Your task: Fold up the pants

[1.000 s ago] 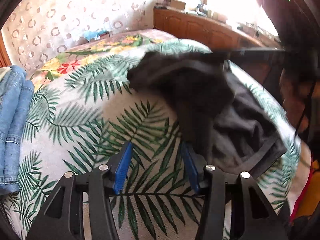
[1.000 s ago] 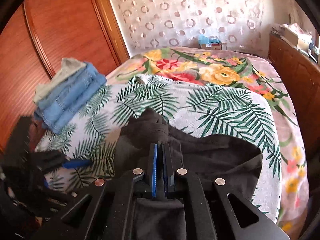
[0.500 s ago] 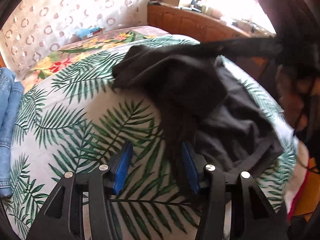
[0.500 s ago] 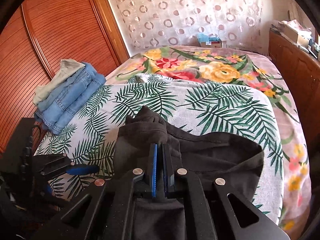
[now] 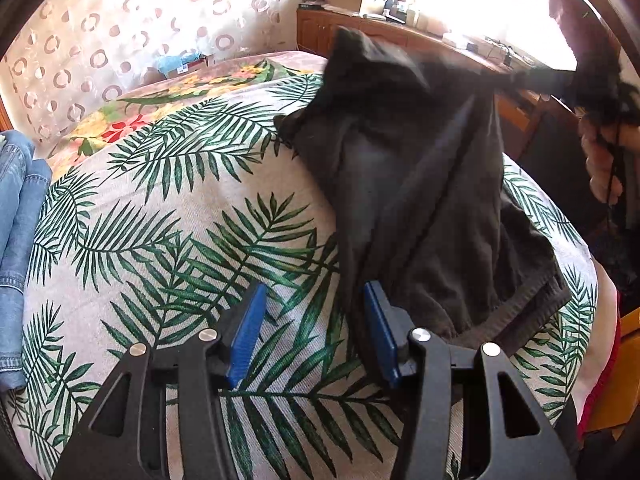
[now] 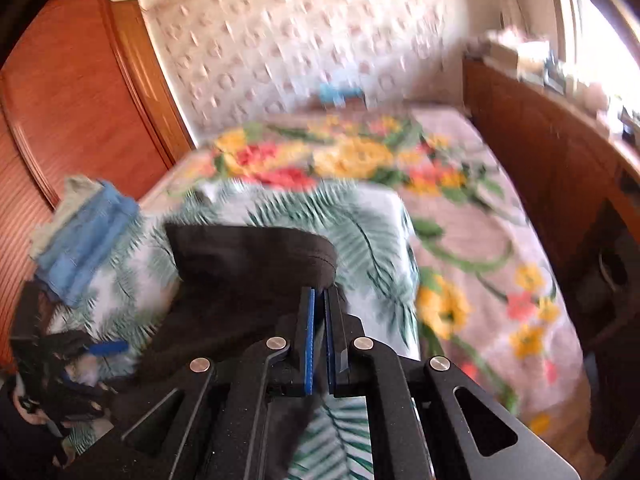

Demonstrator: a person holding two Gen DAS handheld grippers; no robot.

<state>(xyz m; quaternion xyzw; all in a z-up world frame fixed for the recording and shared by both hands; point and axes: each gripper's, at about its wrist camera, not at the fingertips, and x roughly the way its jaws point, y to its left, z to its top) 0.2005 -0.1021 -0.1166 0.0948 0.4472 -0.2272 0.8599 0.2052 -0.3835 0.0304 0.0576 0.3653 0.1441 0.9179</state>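
Observation:
Dark grey pants lie on the palm-leaf bedspread, one end lifted high at the far right. My left gripper is open and empty, low over the spread, its right blue pad beside the pants' near edge. My right gripper is shut on a fold of the pants and holds it raised above the bed. The right gripper also shows in the left wrist view, up at the right, with cloth hanging from it. The right wrist view is blurred.
Folded blue jeans are stacked at the bed's left edge; they also show in the right wrist view. A wooden dresser runs along the right side. A wooden wardrobe stands at the left. A floral blanket covers the far bed.
My right gripper has lifted the pants upward and to the right, pulling the cloth taut and off the bed. My left gripper stayed open near the pants' near edge.

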